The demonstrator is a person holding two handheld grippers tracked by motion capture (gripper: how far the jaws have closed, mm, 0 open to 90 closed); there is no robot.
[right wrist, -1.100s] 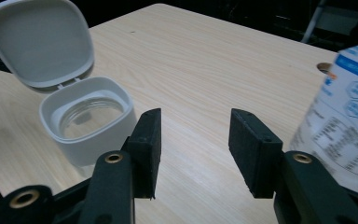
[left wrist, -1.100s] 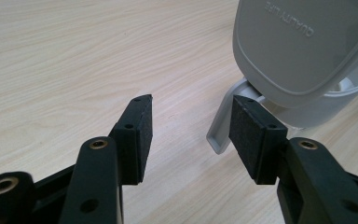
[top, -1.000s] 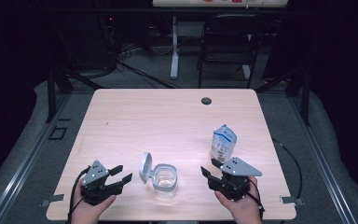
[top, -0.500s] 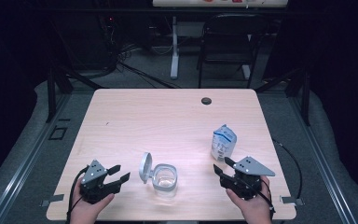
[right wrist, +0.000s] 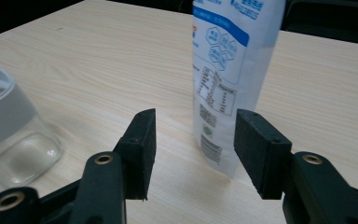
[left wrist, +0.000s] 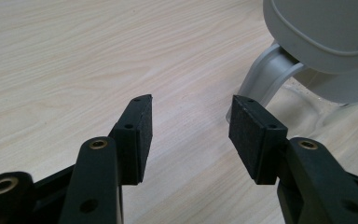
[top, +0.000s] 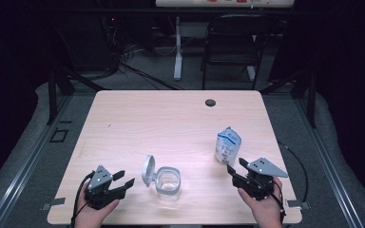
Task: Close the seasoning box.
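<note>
White and blue printed pouch (top: 228, 146) upright on the pale wooden desk (top: 171, 123), just ahead of the right hand-held gripper (top: 235, 167), jaws just widening, apart and empty. Clear glass jar (top: 168, 181) with raised grey hinged lid (top: 148, 170) near the front edge, beside the left hand-held gripper (top: 125, 179), likewise spread and empty.

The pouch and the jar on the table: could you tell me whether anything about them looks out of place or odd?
Nothing stands out. The pouch stands upright and looks intact, the clear jar sits upright with its grey lid flipped open, and no spill shows on the table.
</note>
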